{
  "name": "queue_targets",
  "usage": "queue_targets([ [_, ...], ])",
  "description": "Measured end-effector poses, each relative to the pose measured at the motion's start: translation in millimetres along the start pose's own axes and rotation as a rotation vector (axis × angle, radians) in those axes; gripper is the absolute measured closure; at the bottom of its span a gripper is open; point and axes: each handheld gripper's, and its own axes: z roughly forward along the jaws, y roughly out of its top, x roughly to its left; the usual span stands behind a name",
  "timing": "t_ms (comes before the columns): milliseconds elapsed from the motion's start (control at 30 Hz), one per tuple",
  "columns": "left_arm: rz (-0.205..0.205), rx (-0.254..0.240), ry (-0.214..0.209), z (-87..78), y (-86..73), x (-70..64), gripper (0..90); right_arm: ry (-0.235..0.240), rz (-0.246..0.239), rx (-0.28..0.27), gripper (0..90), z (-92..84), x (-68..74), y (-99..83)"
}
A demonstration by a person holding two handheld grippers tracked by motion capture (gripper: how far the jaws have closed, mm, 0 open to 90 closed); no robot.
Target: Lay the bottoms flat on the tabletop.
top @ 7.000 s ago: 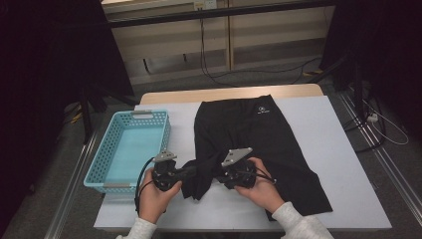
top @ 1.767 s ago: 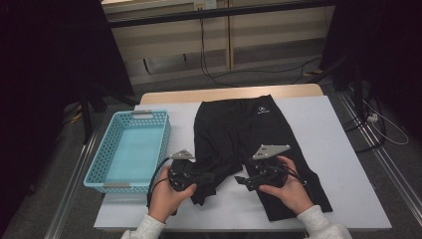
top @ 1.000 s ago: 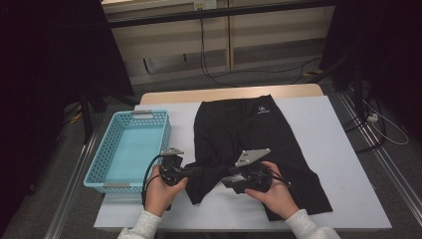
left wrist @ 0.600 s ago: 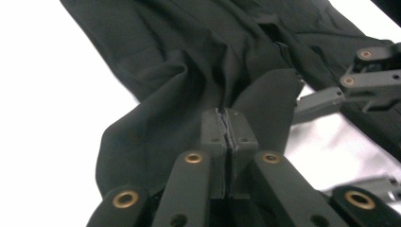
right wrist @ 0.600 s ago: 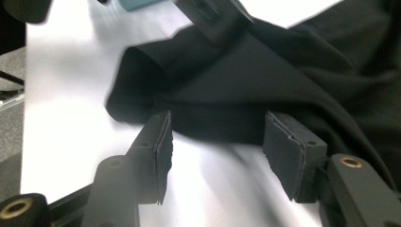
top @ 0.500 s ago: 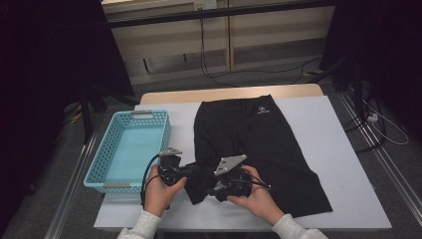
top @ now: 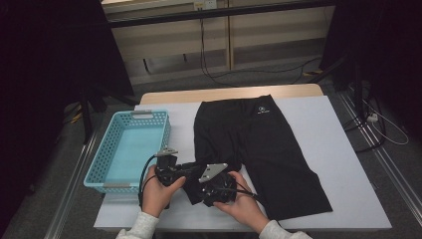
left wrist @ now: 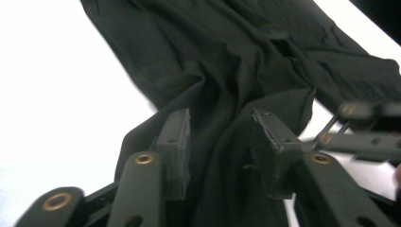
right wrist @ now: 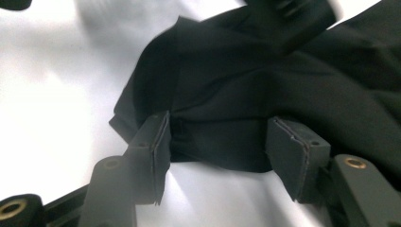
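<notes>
Black shorts [top: 259, 134] lie flat on the white table, waistband at the far side. Their left leg is bunched up near the front edge. My left gripper [top: 189, 174] sits at that bunched leg and its jaws have just been opening. In the left gripper view [left wrist: 220, 127] the cloth [left wrist: 227, 56] runs loosely between the parted pads. My right gripper [top: 200, 191] is close beside it, pointing left. Its jaws have just been closing a little. In the right gripper view [right wrist: 220, 137] they stand wide around the leg's hem [right wrist: 222, 156] without pressing it.
A light blue plastic basket [top: 102, 172] stands at the table's left edge, right beside my left hand. White table [top: 343, 149] surface stretches to the right of the shorts. Cables and dark floor lie beyond the far edge.
My right hand has slid left along the front of the shorts, up to my left gripper. The left gripper has stayed put and its jaws have parted off the cloth.
</notes>
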Motion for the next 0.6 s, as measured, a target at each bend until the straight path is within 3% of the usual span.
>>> queue_targets([
  [100,0.003,-0.012,0.012,-0.6,0.5,0.6,50.6,-0.018,0.049,-0.030,68.9,-3.9,-7.4,-4.8],
  [200,-0.007,-0.015,0.010,-0.6,0.5,0.8,46.4,0.005,0.114,-0.044,82.6,-8.2,-17.6,-10.1],
  [300,0.003,-0.025,0.012,-3.1,2.2,-0.8,44.1,0.017,0.144,-0.060,82.2,-15.5,-22.5,-13.0],
  [400,0.008,-0.049,0.018,-6.4,3.0,-1.4,42.9,0.004,0.123,-0.055,81.9,-31.7,-21.1,-16.4],
  [600,0.036,-0.038,0.011,-7.6,-0.8,-2.0,40.9,-0.011,0.151,-0.100,84.1,-72.6,-32.9,-25.5],
])
